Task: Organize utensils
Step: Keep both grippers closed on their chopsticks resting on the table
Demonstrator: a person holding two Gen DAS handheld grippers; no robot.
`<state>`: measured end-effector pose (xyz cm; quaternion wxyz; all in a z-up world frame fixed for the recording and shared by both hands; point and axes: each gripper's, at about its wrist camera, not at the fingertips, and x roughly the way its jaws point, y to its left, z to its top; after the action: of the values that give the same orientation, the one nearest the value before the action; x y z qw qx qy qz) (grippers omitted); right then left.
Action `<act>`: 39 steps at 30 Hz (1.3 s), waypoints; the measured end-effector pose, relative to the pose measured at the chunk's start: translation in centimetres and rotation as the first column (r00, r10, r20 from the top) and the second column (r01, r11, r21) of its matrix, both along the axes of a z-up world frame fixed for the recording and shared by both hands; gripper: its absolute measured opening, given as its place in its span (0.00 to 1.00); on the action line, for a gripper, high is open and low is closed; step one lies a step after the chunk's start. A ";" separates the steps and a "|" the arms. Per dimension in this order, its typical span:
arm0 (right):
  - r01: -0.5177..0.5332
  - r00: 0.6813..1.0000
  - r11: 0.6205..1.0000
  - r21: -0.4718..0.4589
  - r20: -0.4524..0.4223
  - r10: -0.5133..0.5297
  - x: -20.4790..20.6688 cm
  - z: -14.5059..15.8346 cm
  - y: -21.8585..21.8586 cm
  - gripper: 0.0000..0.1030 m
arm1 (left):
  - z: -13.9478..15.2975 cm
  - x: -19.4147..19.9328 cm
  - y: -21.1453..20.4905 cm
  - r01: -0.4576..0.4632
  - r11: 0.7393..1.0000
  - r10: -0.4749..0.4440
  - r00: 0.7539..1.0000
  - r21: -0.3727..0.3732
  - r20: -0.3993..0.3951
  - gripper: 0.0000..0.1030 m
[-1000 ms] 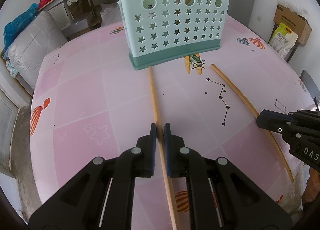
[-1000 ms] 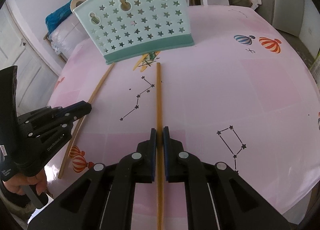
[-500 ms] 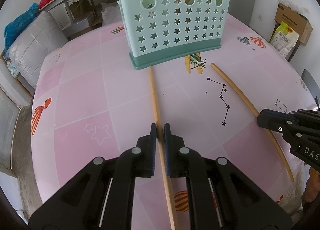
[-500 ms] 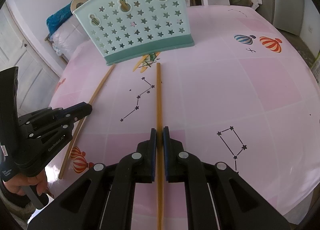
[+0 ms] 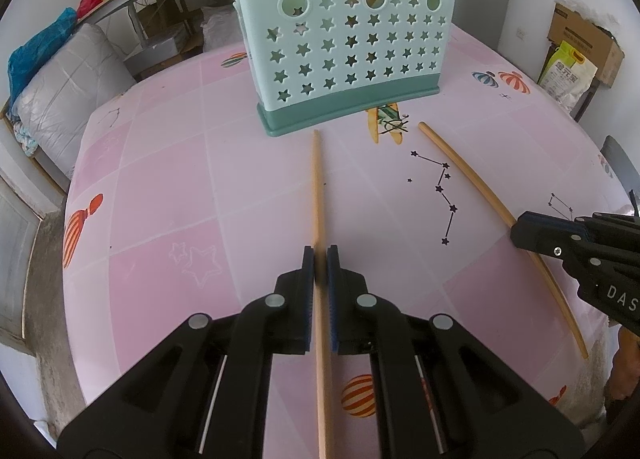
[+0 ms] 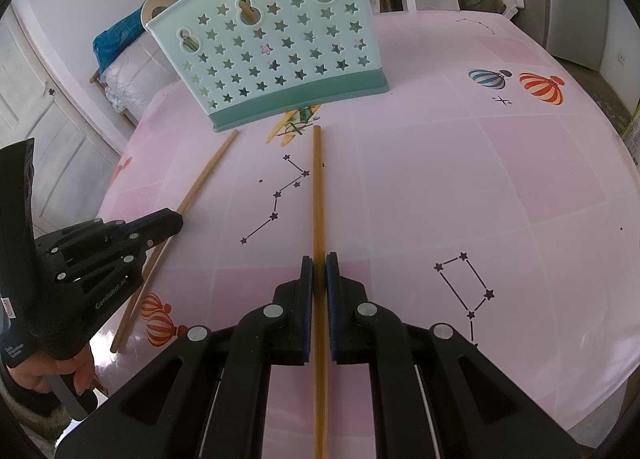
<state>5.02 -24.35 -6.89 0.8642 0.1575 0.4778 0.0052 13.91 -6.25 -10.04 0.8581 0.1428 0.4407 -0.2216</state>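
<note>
Pink glossy cloth (image 5: 168,187) printed with balloons, stars and dotted constellations is seen over the whole table. A mint-green plastic holder (image 5: 344,39) with star-shaped cut-outs and a darker green base stands upright at the far side of the cloth; wooden sticks are seen rising out of its top.

Two long thin wooden sticks lie on the cloth on the near side of the holder. The left stick (image 5: 318,187) has its far end just short of the holder's base. The right stick (image 6: 317,195) has its far end near the holder's base too, beside a printed yellow aeroplane. The two are well apart and nothing lies between either stick and the holder.

The left gripper (image 5: 319,255) is pressed together on the left stick partway along its length, the blue pads against the wood on both sides. The right gripper (image 6: 319,261) is likewise pinched on the right stick. Each gripper is black, hard plastic, with silver rivets. A hand (image 6: 52,371) is seen on the left gripper's handle in the right wrist view.

Beyond the holder, a grey padded bundle (image 5: 68,83), a blue bag (image 5: 36,55) and a cardboard box (image 5: 588,35) are noted around the room.
</note>
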 end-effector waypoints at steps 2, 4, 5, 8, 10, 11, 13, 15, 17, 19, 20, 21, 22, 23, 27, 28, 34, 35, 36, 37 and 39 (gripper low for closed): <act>0.000 1.000 1.000 0.000 0.000 0.000 0.0 0.0 0.0 0.07 | 0.0 0.0 0.0 -0.001 1.000 0.001 1.000 -0.001 0.000 0.05; 0.000 1.000 1.000 0.000 0.000 0.000 0.0 0.0 0.0 0.07 | 0.0 -0.1 -0.1 -0.001 1.000 0.001 1.000 -0.001 0.001 0.05; 0.000 1.000 1.000 0.000 0.000 0.000 0.0 0.0 0.0 0.07 | 0.0 -0.1 -0.1 -0.001 1.000 0.001 1.000 0.000 0.002 0.05; 0.000 1.000 1.000 0.001 0.000 0.000 0.0 0.0 0.0 0.07 | 0.0 -0.1 -0.1 -0.001 1.000 0.001 1.000 0.000 0.000 0.05; 0.000 1.000 1.000 0.001 0.000 0.000 0.0 0.0 0.0 0.07 | 0.0 -0.1 -0.1 -0.002 1.000 0.002 1.000 -0.001 0.000 0.05; 0.000 1.000 1.000 0.001 0.000 0.000 0.0 0.0 0.0 0.07 | 0.0 -0.1 -0.1 -0.001 1.000 0.001 1.000 0.000 0.000 0.05; 0.000 1.000 1.000 0.001 0.001 0.000 0.0 0.0 0.0 0.07 | 0.0 -0.1 -0.1 -0.002 1.000 0.002 1.000 0.000 0.001 0.05; 0.000 1.000 1.000 0.001 0.001 0.000 0.0 0.0 0.0 0.07 | 0.0 -0.1 -0.1 -0.001 1.000 0.001 1.000 0.000 0.000 0.05; 0.000 1.000 1.000 0.001 0.001 0.000 0.0 0.0 0.0 0.07 | 0.0 -0.1 -0.1 -0.002 1.000 0.002 1.000 0.000 0.000 0.05; 0.000 1.000 1.000 0.001 0.001 0.000 0.0 0.0 0.0 0.07 | 0.0 -0.1 0.0 -0.003 1.000 0.003 1.000 0.000 0.000 0.05; 0.000 1.000 1.000 0.002 0.002 0.000 0.0 0.0 0.0 0.07 | 0.0 -0.1 0.0 -0.003 1.000 0.003 1.000 0.000 0.000 0.05; 0.000 1.000 1.000 0.002 0.002 0.000 0.0 0.0 -0.1 0.07 | 0.0 -0.1 0.0 -0.003 1.000 0.003 1.000 0.000 0.000 0.05; 0.001 1.000 1.000 0.003 0.002 -0.001 0.0 0.0 -0.1 0.07 | 0.0 -0.1 0.0 -0.003 1.000 0.003 1.000 0.000 0.000 0.05; 0.001 1.000 1.000 0.004 0.003 -0.001 0.0 0.1 -0.1 0.07 | 0.0 -0.1 0.0 -0.004 1.000 0.004 1.000 -0.001 -0.002 0.05; 0.001 1.000 1.000 0.003 0.003 -0.001 0.0 0.0 -0.1 0.07 | -0.1 -0.3 -0.1 -0.008 1.000 0.008 1.000 -0.003 -0.001 0.05; 0.001 1.000 1.000 0.003 0.002 -0.001 0.0 0.1 0.0 0.07 | -0.2 -0.4 0.0 -0.010 1.000 0.010 1.000 -0.003 -0.001 0.05; 0.001 1.000 1.000 0.004 0.003 -0.001 0.0 0.1 -0.1 0.07 | -0.2 -0.7 -0.1 -0.015 1.000 0.015 1.000 -0.010 -0.001 0.05; 0.000 1.000 1.000 0.003 0.003 0.000 0.0 0.0 -0.1 0.07 | -0.2 -0.8 -0.1 -0.016 1.000 0.016 1.000 -0.010 -0.001 0.05; 0.000 1.000 1.000 0.003 0.003 0.000 0.0 0.1 -0.1 0.07 | -0.2 -0.8 0.0 -0.016 1.000 0.016 1.000 -0.010 -0.002 0.05; 0.000 1.000 1.000 0.003 0.003 0.000 0.0 0.0 -0.1 0.07 | -0.2 -0.8 0.0 -0.017 1.000 0.017 1.000 -0.011 -0.002 0.05; 0.000 1.000 1.000 0.002 0.003 0.000 -0.1 0.0 -0.1 0.07 | -0.2 -0.8 0.0 -0.018 1.000 0.018 1.000 -0.011 -0.003 0.05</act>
<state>4.94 -24.44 -6.86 0.8648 0.1584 0.4765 0.0059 13.09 -6.28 -10.26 0.8602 0.1339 0.4418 -0.2166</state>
